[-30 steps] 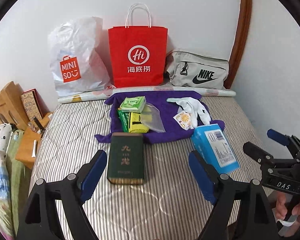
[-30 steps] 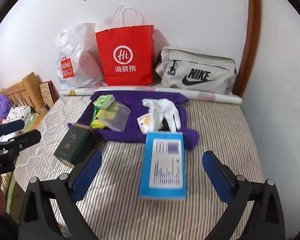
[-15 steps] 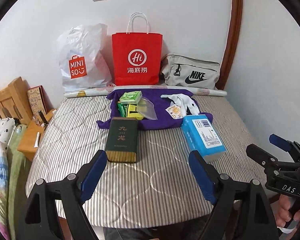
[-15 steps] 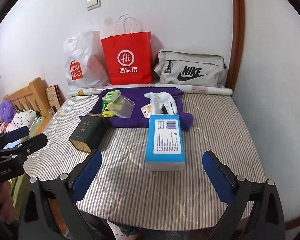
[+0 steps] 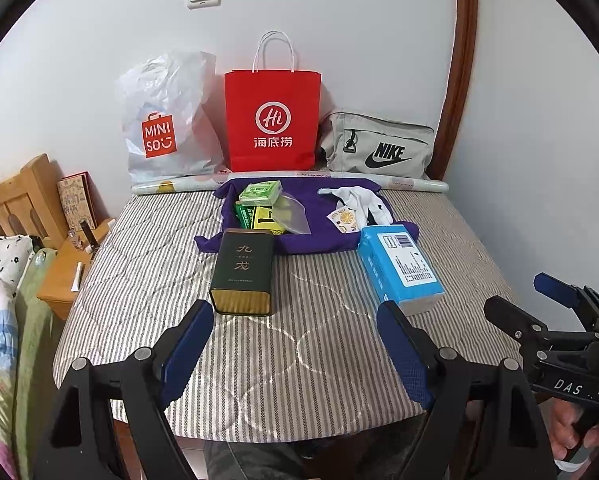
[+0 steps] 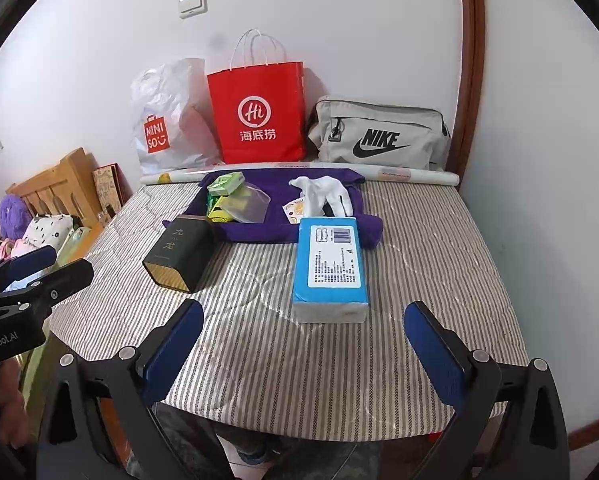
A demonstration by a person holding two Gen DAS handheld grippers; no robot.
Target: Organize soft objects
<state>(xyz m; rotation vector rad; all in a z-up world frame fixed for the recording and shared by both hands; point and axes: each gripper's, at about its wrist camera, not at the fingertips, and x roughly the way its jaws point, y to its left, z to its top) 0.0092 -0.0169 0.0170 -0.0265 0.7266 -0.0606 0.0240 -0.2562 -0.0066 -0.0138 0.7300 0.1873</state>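
Note:
A purple cloth [image 5: 323, 236] [image 6: 275, 200] lies at the back of the striped table [image 5: 299, 340]. On it rest a white glove [image 5: 363, 202] [image 6: 323, 194], green packets [image 5: 259, 196] [image 6: 225, 184], a clear zip bag [image 5: 291, 218] and a small lemon-print packet [image 5: 345, 218]. A dark green tin [image 5: 243, 270] [image 6: 181, 254] and a blue tissue pack [image 5: 399, 268] [image 6: 331, 266] lie nearer. My left gripper [image 5: 295, 344] is open, empty, short of the tin. My right gripper [image 6: 303, 340] is open, empty, short of the tissue pack.
Against the wall stand a white Miniso bag [image 5: 163, 124], a red paper bag [image 5: 273, 120] and a grey Nike pouch [image 5: 379, 148]. A rolled sheet [image 5: 299, 178] lies along the table's back edge. A wooden bed frame [image 5: 15, 204] and bedding are at left.
Both grippers have drawn back from the table, so the items look smaller and the near table edge shows. Nothing on the table has moved.

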